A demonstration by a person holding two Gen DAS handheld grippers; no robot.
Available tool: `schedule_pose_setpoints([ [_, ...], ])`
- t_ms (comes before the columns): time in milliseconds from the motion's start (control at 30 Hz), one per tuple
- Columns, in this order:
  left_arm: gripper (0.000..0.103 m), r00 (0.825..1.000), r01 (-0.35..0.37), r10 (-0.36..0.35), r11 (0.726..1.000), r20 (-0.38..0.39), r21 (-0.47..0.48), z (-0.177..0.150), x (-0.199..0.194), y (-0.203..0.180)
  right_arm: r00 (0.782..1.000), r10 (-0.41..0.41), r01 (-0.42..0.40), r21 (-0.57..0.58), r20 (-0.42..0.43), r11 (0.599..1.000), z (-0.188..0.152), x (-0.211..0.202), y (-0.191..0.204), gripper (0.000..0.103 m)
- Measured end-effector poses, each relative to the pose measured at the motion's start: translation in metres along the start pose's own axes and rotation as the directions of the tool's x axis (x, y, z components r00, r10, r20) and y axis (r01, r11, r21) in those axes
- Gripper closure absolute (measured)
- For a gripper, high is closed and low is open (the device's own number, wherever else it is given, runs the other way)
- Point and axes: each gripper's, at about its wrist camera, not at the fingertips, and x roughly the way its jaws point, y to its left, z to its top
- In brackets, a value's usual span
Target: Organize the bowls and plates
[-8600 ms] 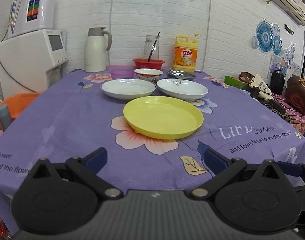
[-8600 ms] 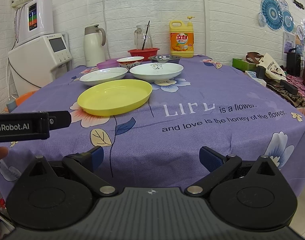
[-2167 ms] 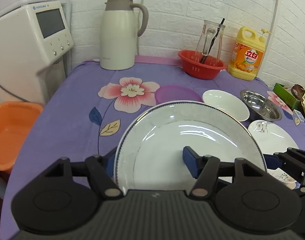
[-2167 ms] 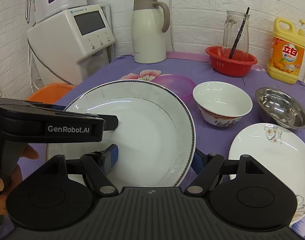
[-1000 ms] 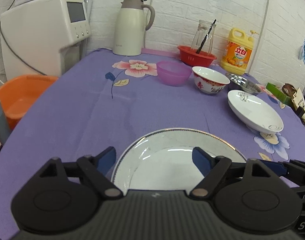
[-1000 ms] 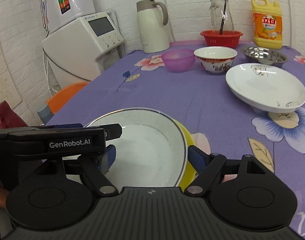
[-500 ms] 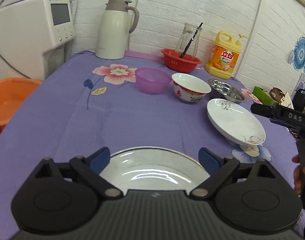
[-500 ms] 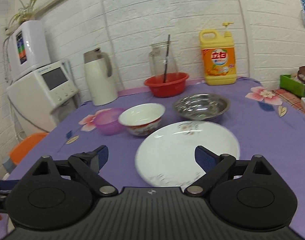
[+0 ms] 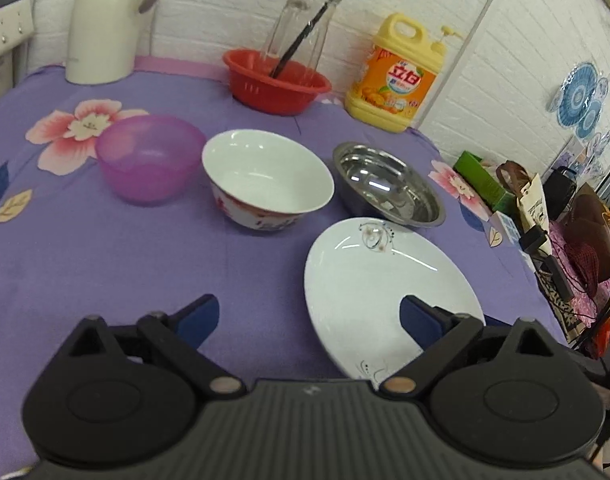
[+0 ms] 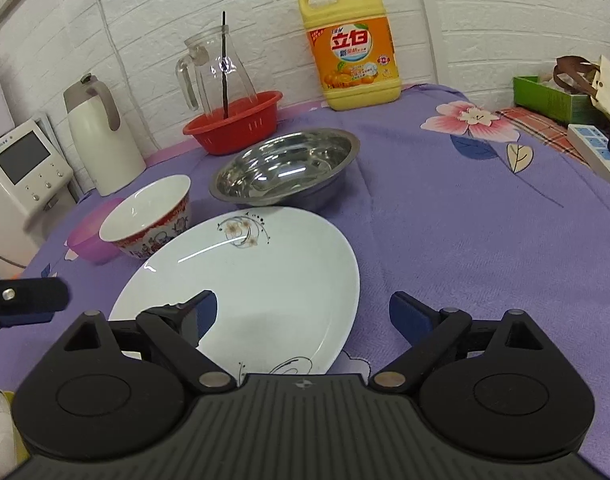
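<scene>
A white plate (image 10: 257,276) lay flat on the purple-clothed worktop (image 10: 465,240), its long axis running toward a steel bowl (image 10: 285,168) just behind. A china bowl (image 9: 267,180) and pink bowl (image 9: 149,158) stood beside. Left gripper (image 9: 309,314), jaws opening, and spread right gripper (image 10: 303,316) straddled the plate's rims, gripping nothing.

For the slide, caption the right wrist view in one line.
Open right tongs straddle the rim of a white floral plate, with steel bowl and patterned bowl behind.
</scene>
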Motion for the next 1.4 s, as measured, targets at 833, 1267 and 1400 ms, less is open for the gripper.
schedule_pose_setpoints([
  [833,0.011,0.994,-0.106,0.109,0.982,-0.012,0.159,-0.009,0.064,-0.038,0.999,-0.046,0.043,-0.212,-0.009,0.976,-0.01,0.012,0.027,0.0],
  [1267,0.044,0.988,-0.146,0.151,0.975,-0.018,0.167,-0.005,0.053,-0.044,1.0,0.019,-0.02,-0.19,-0.009,0.982,-0.014,-0.005,0.045,0.0],
  [1400,0.044,0.992,-0.127,0.128,0.982,-0.001,0.14,-0.006,0.03,-0.038,0.999,0.024,-0.016,-0.225,0.033,0.974,-0.015,-0.024,0.061,0.0],
])
